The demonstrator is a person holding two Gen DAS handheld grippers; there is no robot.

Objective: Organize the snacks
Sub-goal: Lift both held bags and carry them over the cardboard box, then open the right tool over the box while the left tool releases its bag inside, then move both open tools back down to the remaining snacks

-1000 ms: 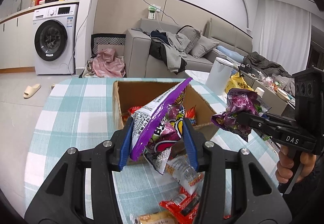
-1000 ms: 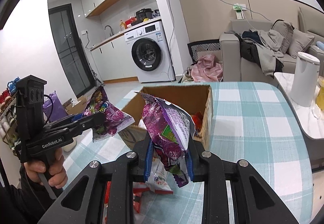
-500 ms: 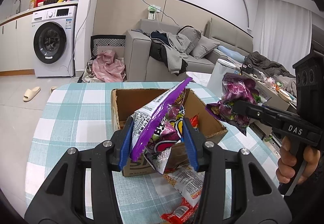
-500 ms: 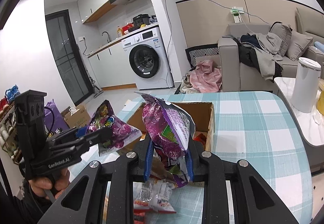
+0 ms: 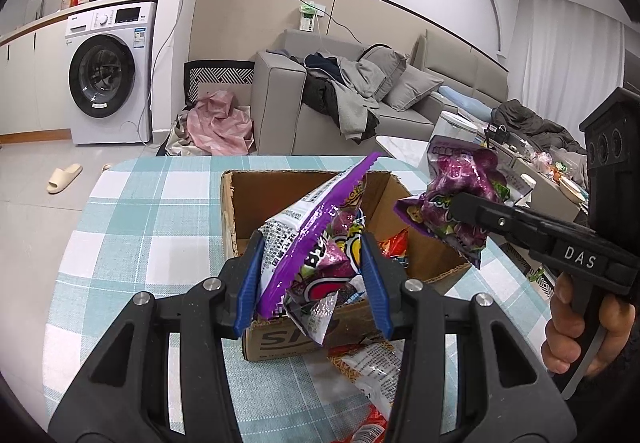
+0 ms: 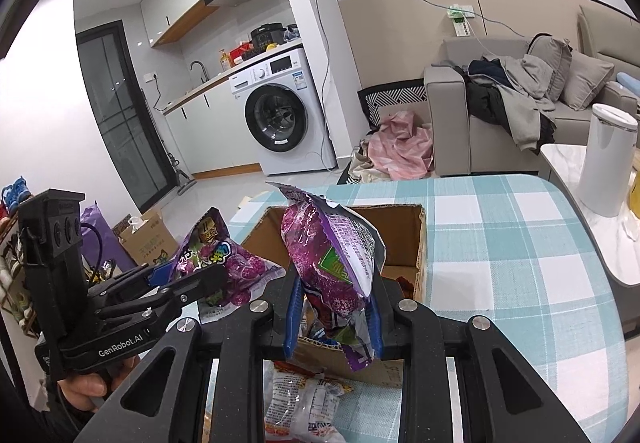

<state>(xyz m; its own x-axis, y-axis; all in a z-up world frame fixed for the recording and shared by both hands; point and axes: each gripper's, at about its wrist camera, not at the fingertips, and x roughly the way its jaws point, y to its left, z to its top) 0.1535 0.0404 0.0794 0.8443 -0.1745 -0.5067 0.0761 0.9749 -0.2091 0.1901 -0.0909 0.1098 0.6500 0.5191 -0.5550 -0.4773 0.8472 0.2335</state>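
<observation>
Evidently both purple snack packets (image 5: pixel 320 255) (image 6: pixel 332 263) clamped upright between left fingers (image 5: pixel 250 283) and right fingers (image 6: pixel 291 317), raised above open cardboard box (image 5: pixel 230 211) on bench (image 5: pixel 132 211), presumably for dropping in.

A checked tablecloth (image 5: pixel 132 219) (teal and white) bears a cardboard box (image 5: pixel 280 339) and loose snack packets (image 6: pixel 300 407).
</observation>
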